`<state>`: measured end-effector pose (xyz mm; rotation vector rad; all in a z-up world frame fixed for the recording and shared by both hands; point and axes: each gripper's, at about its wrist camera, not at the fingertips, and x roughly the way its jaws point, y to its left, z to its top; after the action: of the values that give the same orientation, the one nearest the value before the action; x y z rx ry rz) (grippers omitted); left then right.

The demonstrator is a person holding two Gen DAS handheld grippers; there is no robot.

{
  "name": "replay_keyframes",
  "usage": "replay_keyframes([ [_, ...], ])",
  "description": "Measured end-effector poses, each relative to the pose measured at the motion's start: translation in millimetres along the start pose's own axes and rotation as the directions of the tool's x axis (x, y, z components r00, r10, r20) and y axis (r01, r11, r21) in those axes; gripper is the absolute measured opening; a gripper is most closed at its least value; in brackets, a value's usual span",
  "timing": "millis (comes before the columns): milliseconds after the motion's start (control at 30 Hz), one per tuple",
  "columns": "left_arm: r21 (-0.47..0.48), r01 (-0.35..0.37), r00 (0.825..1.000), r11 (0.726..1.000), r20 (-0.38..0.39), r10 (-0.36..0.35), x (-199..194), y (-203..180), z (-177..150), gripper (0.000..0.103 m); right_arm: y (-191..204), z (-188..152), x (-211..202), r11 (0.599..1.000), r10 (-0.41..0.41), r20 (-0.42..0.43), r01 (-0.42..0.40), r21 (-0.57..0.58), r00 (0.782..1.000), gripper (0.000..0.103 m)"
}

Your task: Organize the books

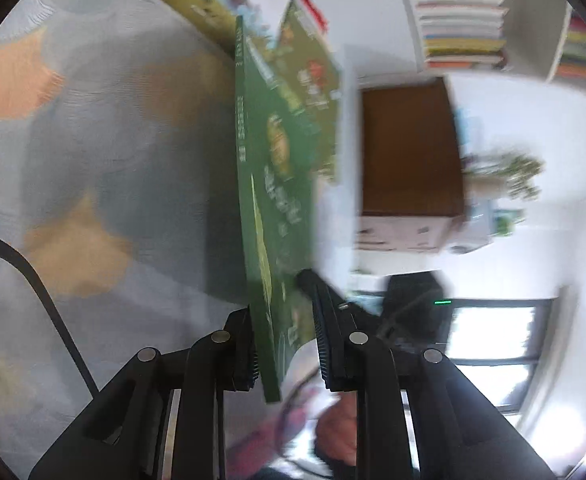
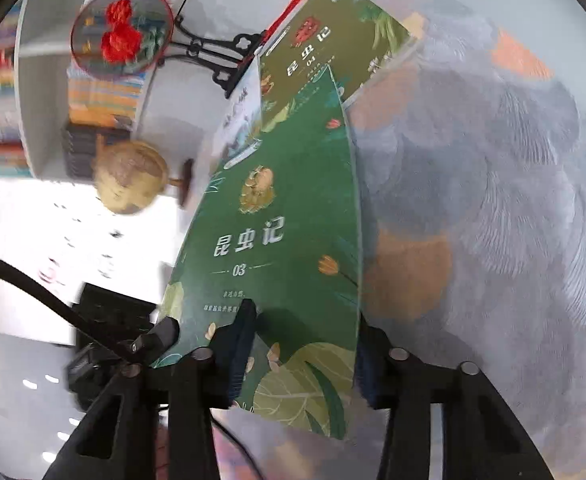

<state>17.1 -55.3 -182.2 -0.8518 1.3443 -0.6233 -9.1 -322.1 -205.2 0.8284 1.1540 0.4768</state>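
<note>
We hold the green book (image 2: pixel 289 240) on edge above the desk (image 2: pixel 493 200), left gripper (image 1: pixel 285 336) and right gripper (image 2: pixel 301 356) fingers clamped on its near end; thin, light, glossy, slightly bendy, so grip near the spine.

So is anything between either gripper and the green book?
No. The green book already sits between the fingers of both the left gripper and the right gripper, at its near end. Nothing else lies in the gap.

green leafy book (image 2: pixel 285 240), grey-orange patterned cloth (image 2: pixel 493 200)
</note>
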Motion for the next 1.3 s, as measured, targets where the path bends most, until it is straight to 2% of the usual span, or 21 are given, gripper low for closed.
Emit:
replay_keyframes([
  [33, 0.020, -0.058, 0.998, 0.998, -0.001, 0.058, 3, -3, 0, 0.018, 6, -1, 0, 0.999, -0.034, 0.005, 0.034, -0.043, 0.999, 0.032],
  [67, 0.070, -0.169, 0.986, 0.983, 0.002, 0.169, 7, -8, -2, 0.018, 12, -1, 1, 0.993, -0.073, 0.005, 0.073, -0.093, 0.997, 0.030],
  [100, 0.114, -0.243, 0.970, 0.963, 0.009, 0.243, 11, -13, -5, 0.020, 25, -4, 3, 0.978, -0.128, 0.015, 0.129, -0.167, 0.992, 0.030],
  [133, 0.142, -0.284, 0.958, 0.948, 0.021, 0.284, 12, -17, -7, 0.021, 33, -7, 4, 0.963, -0.162, 0.022, 0.163, -0.212, 0.986, 0.029],
  [167, 0.177, -0.336, 0.942, 0.925, 0.043, 0.334, 14, -23, -9, 0.020, 41, -11, 8, 0.942, -0.204, 0.026, 0.203, -0.268, 0.979, 0.028],
  [200, 0.229, -0.404, 0.915, 0.886, 0.076, 0.397, 18, -33, -14, 0.021, 53, -17, 13, 0.906, -0.258, 0.036, 0.255, -0.338, 0.965, 0.027],
  [267, 0.311, -0.501, 0.865, 0.808, 0.142, 0.482, 24, -49, -24, 0.020, 66, -27, 23, 0.842, -0.329, 0.062, 0.323, -0.432, 0.942, 0.027],
  [333, 0.378, -0.573, 0.819, 0.727, 0.217, 0.532, 26, -61, -34, 0.020, 78, -37, 29, 0.780, -0.370, 0.088, 0.361, -0.511, 0.925, 0.027],
  [400, 0.402, -0.587, 0.809, 0.703, 0.258, 0.528, 22, -69, -39, 0.020, 86, -45, 29, 0.745, -0.370, 0.105, 0.363, -0.559, 0.923, 0.027],
  [467, 0.400, -0.558, 0.830, 0.727, 0.267, 0.489, 9, -68, -41, 0.020, 87, -48, 24, 0.741, -0.354, 0.105, 0.348, -0.574, 0.929, 0.027],
  [500, 0.395, -0.555, 0.831, 0.732, 0.278, 0.481, 4, -69, -41, 0.020, 88, -48, 22, 0.744, -0.345, 0.104, 0.339, -0.576, 0.933, 0.027],
  [600, 0.411, -0.567, 0.823, 0.714, 0.318, 0.470, -7, -75, -51, 0.020, 100, -51, 22, 0.742, -0.319, 0.098, 0.312, -0.593, 0.943, 0.028],
  [667, 0.416, -0.580, 0.814, 0.700, 0.342, 0.471, -16, -75, -55, 0.019, 117, -59, 29, 0.699, -0.331, 0.116, 0.326, -0.637, 0.937, 0.028],
  [733, 0.412, -0.573, 0.817, 0.709, 0.352, 0.457, -33, -71, -53, 0.019, 131, -66, 30, 0.671, -0.325, 0.141, 0.333, -0.662, 0.935, 0.027],
  [800, 0.405, -0.556, 0.827, 0.726, 0.361, 0.432, -51, -66, -54, 0.020, 140, -68, 27, 0.670, -0.308, 0.162, 0.335, -0.662, 0.937, 0.027],
  [867, 0.404, -0.554, 0.826, 0.728, 0.374, 0.421, -65, -62, -57, 0.021, 152, -72, 25, 0.672, -0.288, 0.174, 0.328, -0.664, 0.942, 0.027],
  [1000, 0.404, -0.567, 0.815, 0.718, 0.401, 0.418, -89, -58, -55, 0.021, 177, -82, 34, 0.651, -0.276, 0.180, 0.321, -0.688, 0.944, 0.027],
  [1100, 0.393, -0.565, 0.811, 0.725, 0.426, 0.401, -116, -52, -56, 0.021, 202, -91, 41, 0.634, -0.261, 0.191, 0.317, -0.706, 0.946, 0.027],
  [1300, 0.351, -0.591, 0.773, 0.726, 0.504, 0.385, -180, -41, -56, 0.021, 255, -107, 59, 0.597, -0.212, 0.205, 0.293, -0.747, 0.955, 0.027],
])
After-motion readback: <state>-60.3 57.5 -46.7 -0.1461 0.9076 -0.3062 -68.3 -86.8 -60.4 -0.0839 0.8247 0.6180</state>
